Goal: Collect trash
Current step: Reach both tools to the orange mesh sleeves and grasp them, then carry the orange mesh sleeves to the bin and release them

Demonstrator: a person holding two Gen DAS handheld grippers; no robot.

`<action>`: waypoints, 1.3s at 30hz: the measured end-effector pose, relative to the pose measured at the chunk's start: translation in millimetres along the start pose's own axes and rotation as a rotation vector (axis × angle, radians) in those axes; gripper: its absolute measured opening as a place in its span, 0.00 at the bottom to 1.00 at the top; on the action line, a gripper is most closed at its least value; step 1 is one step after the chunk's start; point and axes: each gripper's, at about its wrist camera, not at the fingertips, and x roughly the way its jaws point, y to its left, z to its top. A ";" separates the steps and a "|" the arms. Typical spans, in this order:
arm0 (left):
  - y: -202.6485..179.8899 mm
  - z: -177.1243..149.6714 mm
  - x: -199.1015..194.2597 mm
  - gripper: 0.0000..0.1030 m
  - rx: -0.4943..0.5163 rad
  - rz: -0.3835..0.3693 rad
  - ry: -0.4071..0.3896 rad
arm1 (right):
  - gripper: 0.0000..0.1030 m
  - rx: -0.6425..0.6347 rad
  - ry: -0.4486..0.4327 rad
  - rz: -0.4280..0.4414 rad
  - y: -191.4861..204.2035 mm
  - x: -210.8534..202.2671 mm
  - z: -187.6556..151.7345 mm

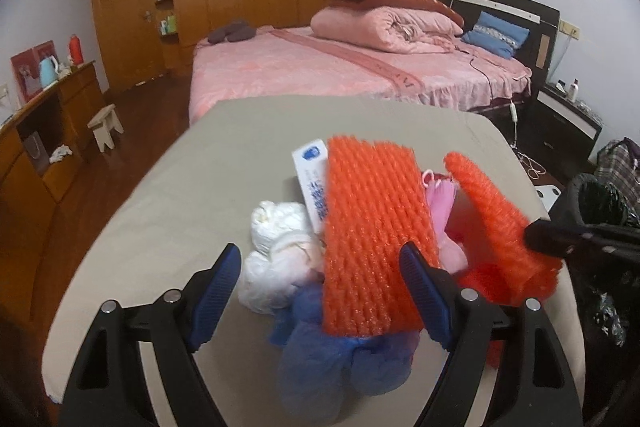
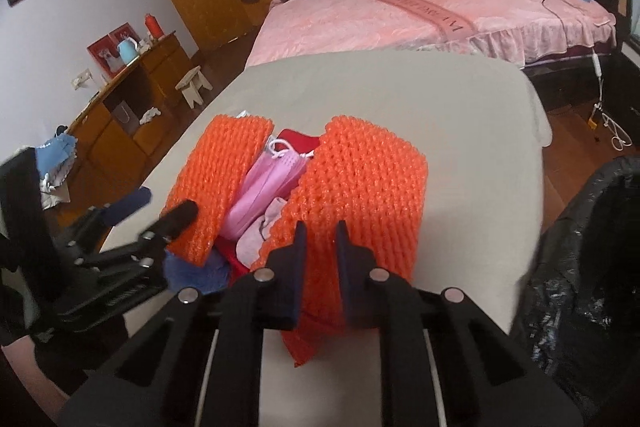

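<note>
Near the table's front right corner, the right gripper pinches an orange foam net. Beside it lie another net, pink mask, tissues. Left gripper spread, empty. Nothing looks binned yet; black-lined bin waits right.

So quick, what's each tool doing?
Left tool: open, holding nothing.
Right tool: shut on the right-hand orange foam net.

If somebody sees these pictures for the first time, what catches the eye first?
Two bright orange foam nets dominate the trash pile on the grey table; the right gripper is shut on the nearer one. Behind stands a pink bed, and a black-lined bin waits at right.
</note>
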 end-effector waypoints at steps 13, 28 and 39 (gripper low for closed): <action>-5.2 1.8 -5.5 0.11 -0.015 -0.139 -0.008 | 0.13 -0.035 -0.047 -0.025 2.9 -24.8 8.0; -30.4 42.4 -84.6 0.11 0.019 -0.137 -0.201 | 0.13 -0.037 -0.195 -0.045 0.8 -96.7 15.2; -104.9 57.1 -97.9 0.11 0.099 -0.296 -0.206 | 0.13 0.030 -0.262 -0.160 -44.4 -161.5 -9.9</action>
